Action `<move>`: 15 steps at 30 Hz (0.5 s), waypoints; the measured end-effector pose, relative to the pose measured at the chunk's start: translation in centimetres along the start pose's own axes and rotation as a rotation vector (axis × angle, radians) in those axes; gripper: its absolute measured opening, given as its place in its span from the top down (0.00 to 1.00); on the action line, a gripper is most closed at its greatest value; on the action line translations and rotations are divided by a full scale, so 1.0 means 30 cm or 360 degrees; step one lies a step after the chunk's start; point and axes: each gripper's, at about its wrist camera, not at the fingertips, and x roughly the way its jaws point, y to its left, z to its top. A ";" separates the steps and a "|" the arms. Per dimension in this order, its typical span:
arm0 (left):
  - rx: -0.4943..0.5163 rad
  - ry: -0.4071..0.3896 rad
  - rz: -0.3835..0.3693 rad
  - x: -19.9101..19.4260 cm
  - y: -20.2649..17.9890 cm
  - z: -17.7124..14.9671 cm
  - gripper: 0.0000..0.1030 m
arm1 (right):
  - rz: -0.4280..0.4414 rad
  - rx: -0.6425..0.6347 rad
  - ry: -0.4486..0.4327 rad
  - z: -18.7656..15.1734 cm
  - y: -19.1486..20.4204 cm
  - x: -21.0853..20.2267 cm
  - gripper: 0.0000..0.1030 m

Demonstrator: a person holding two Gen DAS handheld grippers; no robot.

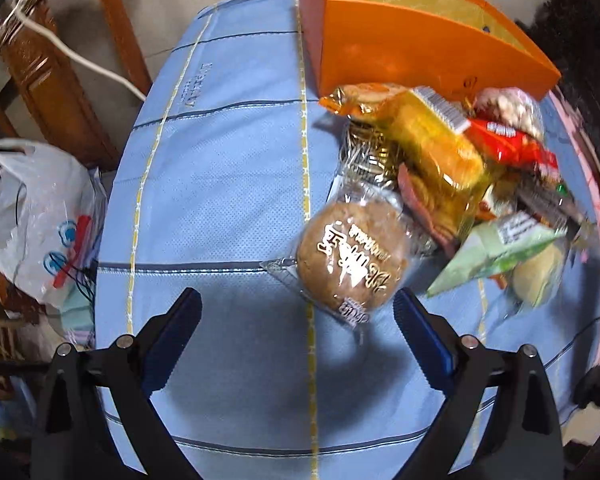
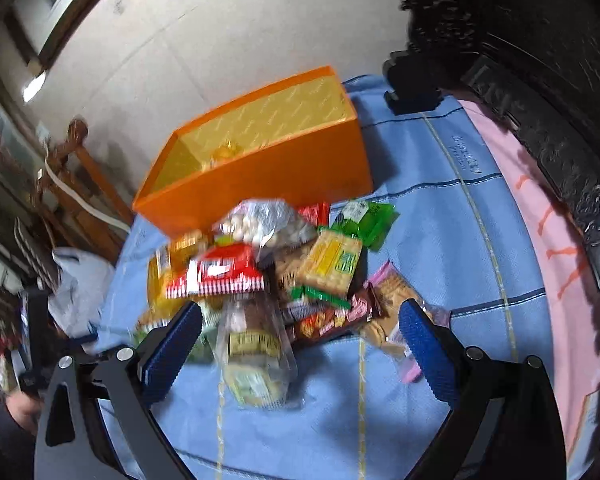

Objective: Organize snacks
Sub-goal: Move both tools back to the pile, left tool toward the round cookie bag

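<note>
A heap of wrapped snacks [image 2: 284, 276] lies on the blue cloth in front of an open orange box [image 2: 260, 160]. In the left wrist view the nearest piece is a round brown bun in clear wrap [image 1: 350, 258], just ahead of my left gripper [image 1: 298, 308], which stands open over bare cloth. A yellow cracker pack [image 1: 440, 152] and a red packet [image 1: 508, 140] lie behind the bun, near the orange box [image 1: 412, 52]. My right gripper [image 2: 300, 318] is wide open above the heap's near edge, with a clear-wrapped snack [image 2: 256, 352] lying between its fingers, untouched.
The blue checked tablecloth [image 1: 220, 200] covers the table. A white plastic bag [image 1: 40, 220] sits off its left edge beside wooden furniture [image 1: 48, 76] and a white cable. Dark carved furniture [image 2: 540, 80] and pink cloth [image 2: 540, 220] border the right side.
</note>
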 end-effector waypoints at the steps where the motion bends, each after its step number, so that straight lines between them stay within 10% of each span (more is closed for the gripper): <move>1: 0.0032 -0.0013 0.0007 0.005 -0.006 -0.001 0.08 | 0.0004 -0.0012 0.0022 -0.004 0.005 0.001 0.04; 15: 0.0339 0.0064 -0.0006 0.194 -0.144 0.034 0.08 | -0.0052 0.0083 0.0099 -0.066 -0.088 -0.029 0.04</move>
